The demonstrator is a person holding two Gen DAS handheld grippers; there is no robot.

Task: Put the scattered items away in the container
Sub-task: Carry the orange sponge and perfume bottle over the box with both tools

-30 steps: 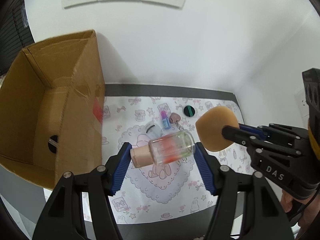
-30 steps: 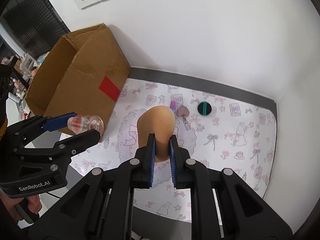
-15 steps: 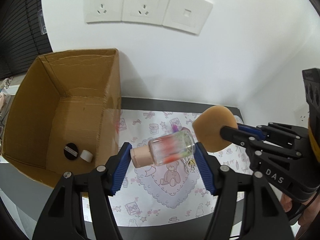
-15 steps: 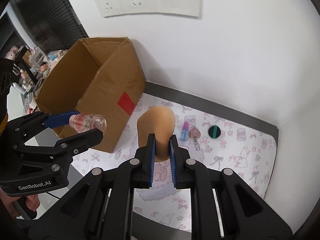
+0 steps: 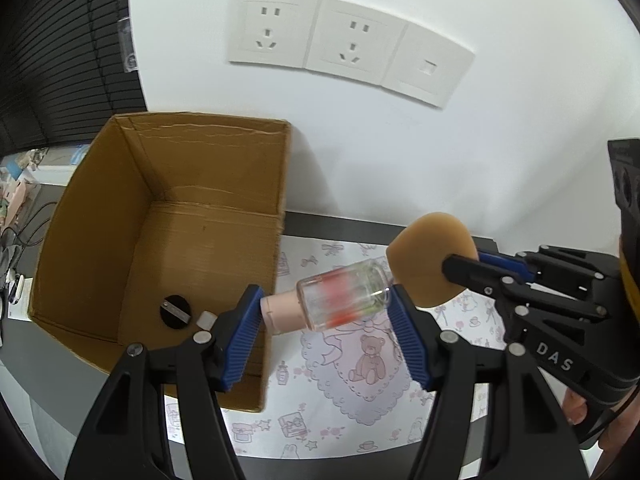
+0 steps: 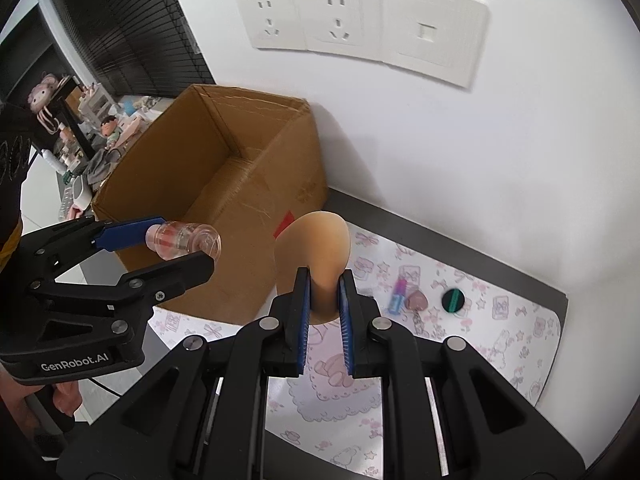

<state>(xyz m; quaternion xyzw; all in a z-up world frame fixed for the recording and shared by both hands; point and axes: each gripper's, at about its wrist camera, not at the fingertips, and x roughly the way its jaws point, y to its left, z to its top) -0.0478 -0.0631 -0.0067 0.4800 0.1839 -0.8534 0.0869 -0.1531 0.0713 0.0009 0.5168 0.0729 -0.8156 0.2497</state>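
Glass bottle [image 5: 344, 300] crosswise, clamped in left tongs [image 5: 326, 334] beside cardboard box [image 5: 192, 128]; sponge [image 6: 316, 252] pinched between right tongs [image 6: 323, 312].

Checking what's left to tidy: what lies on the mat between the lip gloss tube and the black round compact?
A pink heart-shaped charm lies between the tube and compact, in the right wrist view.

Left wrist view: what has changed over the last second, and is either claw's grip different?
Both claws rose and swung left toward the cardboard box; its floor now shows. The left claw keeps the clear bottle clamped sideways, near the box's right wall. The right claw keeps pinching the tan sponge. The mat's small items stayed.
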